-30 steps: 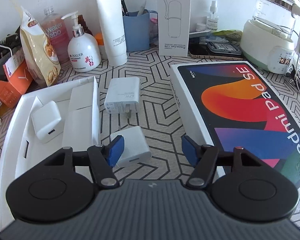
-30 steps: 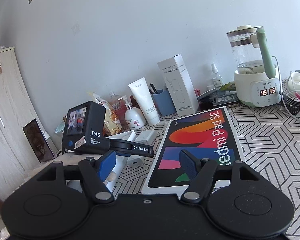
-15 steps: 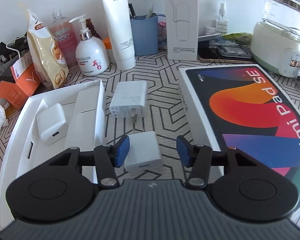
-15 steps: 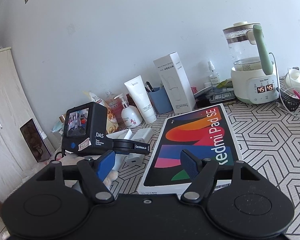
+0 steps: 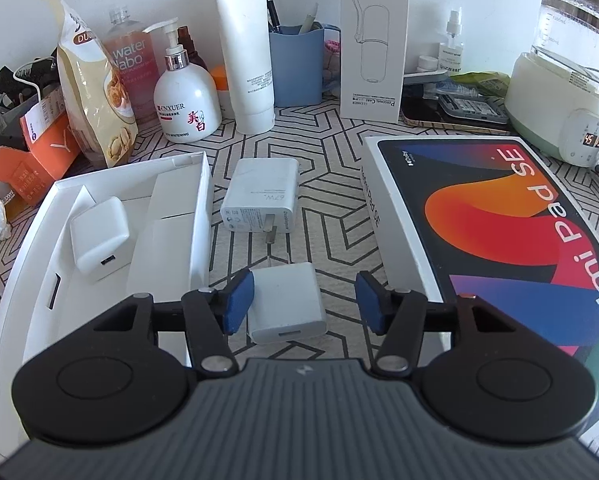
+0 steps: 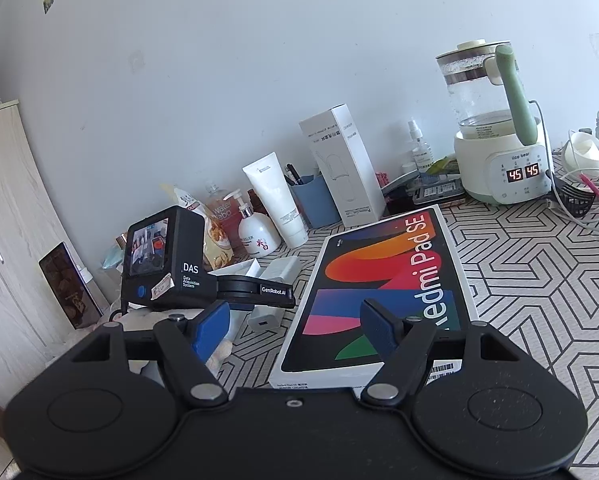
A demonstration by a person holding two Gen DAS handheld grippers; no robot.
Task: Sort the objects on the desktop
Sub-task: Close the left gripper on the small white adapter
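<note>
My left gripper (image 5: pixel 304 304) is open, low over the patterned tabletop, its blue pads on either side of a small white charger (image 5: pixel 287 306); the left pad is close to it, the right pad apart. A larger white 67W charger (image 5: pixel 261 196) with prongs lies just beyond. An open white box (image 5: pixel 27 240) at the left holds another white charger (image 5: pixel 98 236). My right gripper (image 6: pixel 295 332) is open and empty, raised above the Redmi Pad SE box (image 6: pixel 379 288). The left gripper's body (image 6: pixel 179 268) shows in the right wrist view, with the small charger (image 6: pixel 264 318) under it.
The Redmi Pad SE box (image 5: pixel 499 232) lies right of the chargers. Along the wall stand a snack bag (image 5: pixel 95 92), lotion pump bottle (image 5: pixel 187 104), white tube (image 5: pixel 245 52), blue pen cup (image 5: pixel 295 68), tall white carton (image 5: pixel 373 40) and a kettle (image 5: pixel 563 80). Cables (image 6: pixel 583 188) lie at far right.
My left gripper has moved right and forward so the small charger now sits between its pads, and its jaws have narrowed a little. The right gripper has stayed nearly still.
</note>
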